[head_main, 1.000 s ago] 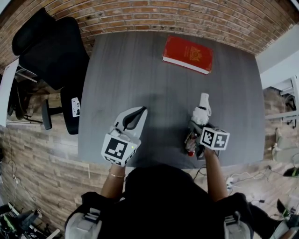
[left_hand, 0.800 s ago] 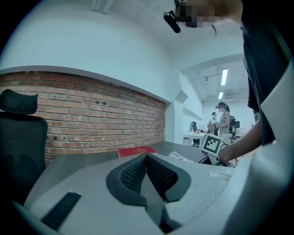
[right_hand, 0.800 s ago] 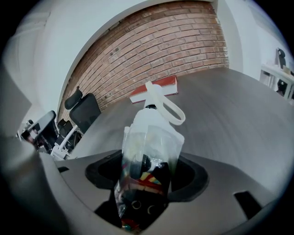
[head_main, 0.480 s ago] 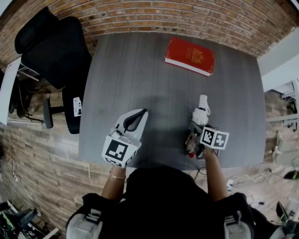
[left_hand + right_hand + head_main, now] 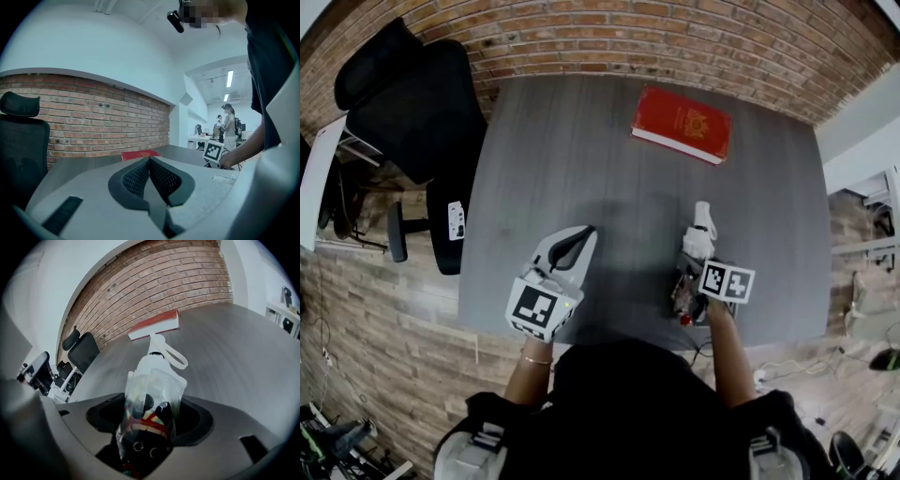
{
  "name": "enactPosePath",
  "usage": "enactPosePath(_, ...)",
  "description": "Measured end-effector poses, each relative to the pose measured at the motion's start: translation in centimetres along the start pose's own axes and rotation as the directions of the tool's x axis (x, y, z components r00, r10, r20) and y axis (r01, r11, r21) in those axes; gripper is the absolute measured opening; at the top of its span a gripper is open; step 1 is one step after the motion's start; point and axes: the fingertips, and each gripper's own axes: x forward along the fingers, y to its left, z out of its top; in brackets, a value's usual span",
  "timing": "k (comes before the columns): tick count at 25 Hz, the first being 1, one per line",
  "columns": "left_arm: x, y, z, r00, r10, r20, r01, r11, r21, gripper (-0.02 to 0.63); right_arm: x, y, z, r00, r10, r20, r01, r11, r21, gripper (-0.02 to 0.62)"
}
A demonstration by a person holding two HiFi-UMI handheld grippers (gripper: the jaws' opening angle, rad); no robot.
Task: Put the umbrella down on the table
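Umbrella (image 5: 701,232), folded, clear-sleeved, white-handled, gripped in right gripper (image 5: 693,262) at five o'clock on grey wooden table (image 5: 581,159), handle slanting down towards its top; left gripper (image 5: 570,246) closed, empty, at seven o'clock; laying flat and release seemingly remain.

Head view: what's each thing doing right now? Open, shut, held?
Left gripper: jaws shut, empty.
Right gripper: jaws wide around the umbrella; squeeze unclear.
Umbrella: folded, in clear sleeve, between the right jaws.
Red book: closed, lying flat on the table.
Office chair: empty, beside the table.
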Motion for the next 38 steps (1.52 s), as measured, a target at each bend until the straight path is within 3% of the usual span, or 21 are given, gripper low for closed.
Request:
enactPosePath(11,0.5,0.1,0.2,1.0,-0.01,-0.009,0.01,1.0,0.006,0.003,0.2,-0.1,0.1,1.0,-0.023,-0.017,0.023,1.0,-0.005,0.316)
enactPosePath(15,0.6,0.0,0.3,1.0,-0.012,-0.01,0.012,1.0,0.011,0.003,-0.2,-0.3,0.7,1.0,-0.03,0.007,0.03,0.999,-0.016,0.347)
enactPosePath(26,0.3,-1.6,0.7,1.0,-0.028,-0.006,0.028,0.999,0.032,0.003,-2.9,-1.1,2.3,0.993,-0.053,0.104,0.054,0.999,0.0,0.348)
enactPosePath(31,0.0,-2.7,0.9,1.0,-0.026,-0.012,0.026,0.999,0.039,0.003,-5.1,-0.9,3.1,0.982,-0.036,0.186,0.034,0.999,0.012,0.277)
enactPosePath(38,-0.3,-4.8,1.6,0.999,-0.038,-0.011,0.039,0.998,0.053,0.003,-9.2,0.2,4.4,0.951,-0.009,0.31,0.006,1.0,0.008,0.101)
